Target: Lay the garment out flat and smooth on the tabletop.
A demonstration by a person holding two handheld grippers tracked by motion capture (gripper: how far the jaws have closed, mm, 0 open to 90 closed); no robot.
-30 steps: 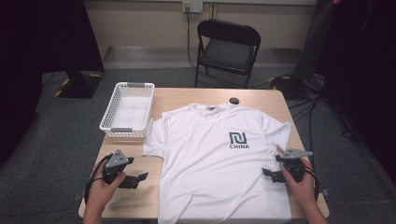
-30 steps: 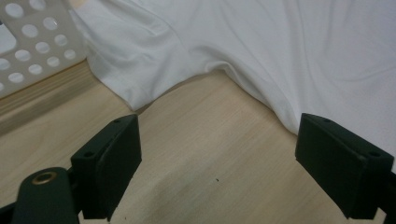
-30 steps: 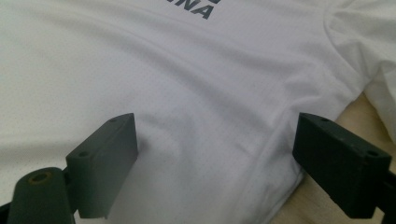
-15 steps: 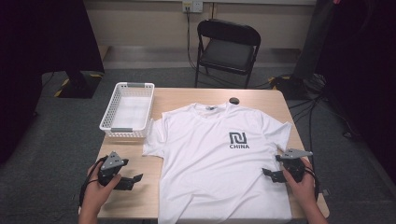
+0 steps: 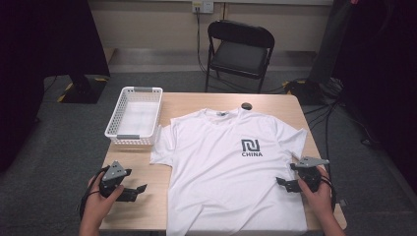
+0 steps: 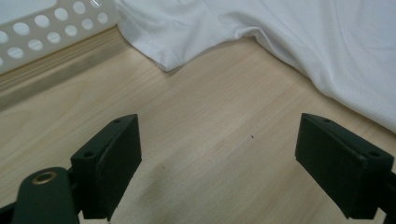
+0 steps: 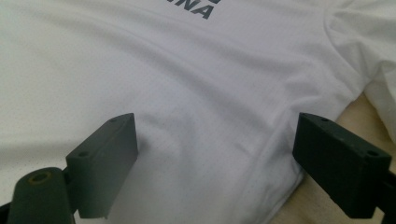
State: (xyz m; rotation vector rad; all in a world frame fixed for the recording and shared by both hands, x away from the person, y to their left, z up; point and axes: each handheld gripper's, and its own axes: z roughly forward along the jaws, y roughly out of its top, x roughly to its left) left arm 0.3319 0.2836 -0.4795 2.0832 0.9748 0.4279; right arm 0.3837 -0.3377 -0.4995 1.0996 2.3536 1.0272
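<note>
A white T-shirt (image 5: 231, 172) with a dark "CHINA" logo lies spread flat, front up, on the wooden table (image 5: 206, 101). My left gripper (image 5: 136, 191) is open over bare wood near the table's front left, a short way left of the shirt's side. Its view shows the shirt's sleeve (image 6: 187, 32) ahead and the jaws wide apart. My right gripper (image 5: 281, 183) is open at the shirt's right side edge. In its view the shirt (image 7: 187, 79) lies under and ahead of the jaws, with nothing pinched between them.
A white perforated basket (image 5: 134, 116) stands at the table's back left, its wall (image 6: 42, 32) close to the sleeve. A small dark round object (image 5: 246, 105) lies near the collar. A black folding chair (image 5: 238, 51) stands beyond the table. Cables run along the floor at right.
My left gripper has drawn back slightly toward the table's front left corner. The right gripper and the shirt have stayed still.
</note>
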